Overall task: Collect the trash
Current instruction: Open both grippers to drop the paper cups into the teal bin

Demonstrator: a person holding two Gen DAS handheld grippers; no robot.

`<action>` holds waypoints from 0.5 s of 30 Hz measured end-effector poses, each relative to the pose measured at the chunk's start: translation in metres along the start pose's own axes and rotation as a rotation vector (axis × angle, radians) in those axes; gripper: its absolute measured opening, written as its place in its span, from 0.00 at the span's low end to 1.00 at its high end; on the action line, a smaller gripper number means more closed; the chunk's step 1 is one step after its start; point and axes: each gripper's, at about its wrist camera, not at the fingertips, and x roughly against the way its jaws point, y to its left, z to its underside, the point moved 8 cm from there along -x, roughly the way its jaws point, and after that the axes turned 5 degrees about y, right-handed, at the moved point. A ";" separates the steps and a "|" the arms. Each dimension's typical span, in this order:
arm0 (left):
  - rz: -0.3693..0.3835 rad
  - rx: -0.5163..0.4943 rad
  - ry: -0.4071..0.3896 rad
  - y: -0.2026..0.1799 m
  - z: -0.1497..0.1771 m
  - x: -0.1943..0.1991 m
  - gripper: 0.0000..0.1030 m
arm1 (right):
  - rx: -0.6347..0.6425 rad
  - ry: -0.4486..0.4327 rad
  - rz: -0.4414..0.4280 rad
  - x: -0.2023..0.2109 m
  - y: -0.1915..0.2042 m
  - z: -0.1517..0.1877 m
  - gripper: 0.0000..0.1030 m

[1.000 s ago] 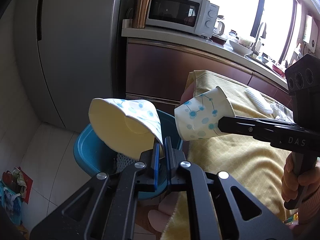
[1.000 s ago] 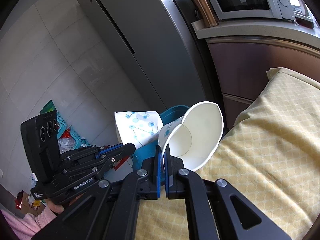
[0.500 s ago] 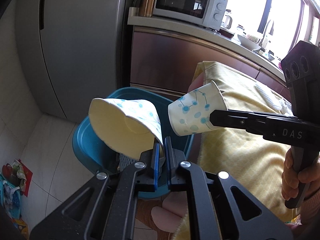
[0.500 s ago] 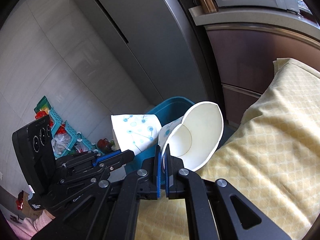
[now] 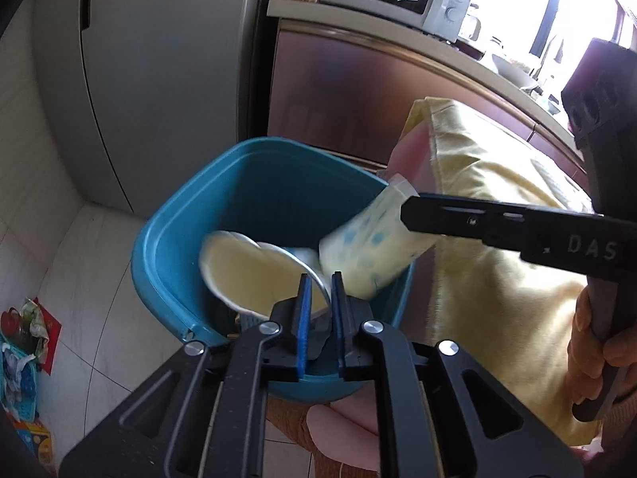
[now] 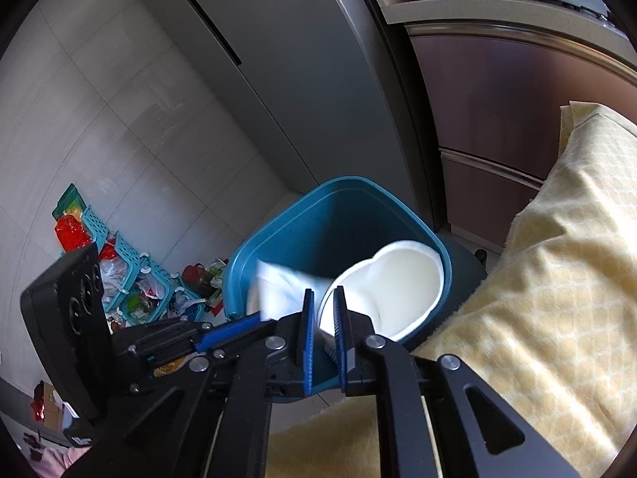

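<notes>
Both cups [image 5: 254, 275] [image 6: 390, 290] motion-blurred over blue bin [image 5: 167, 215], jaws just parting, rims loose between, bin bottom hidden

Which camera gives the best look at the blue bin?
The left wrist view: nearly the whole rim of the bin and its inside show. In the right wrist view the bin is partly hidden behind the cups and tongs.

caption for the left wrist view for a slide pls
Left gripper and right gripper drop dotted paper cups into the teal plastic bin.
</notes>
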 end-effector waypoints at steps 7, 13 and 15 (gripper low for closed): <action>0.005 0.033 0.009 0.006 0.006 -0.008 0.17 | -0.018 -0.008 -0.005 0.004 -0.006 0.008 0.12; 0.016 0.033 -0.029 0.005 0.006 0.005 0.22 | -0.036 -0.033 -0.026 0.017 -0.012 0.015 0.14; 0.027 0.023 -0.047 0.001 0.005 0.012 0.25 | -0.038 -0.046 -0.029 0.024 -0.014 0.018 0.17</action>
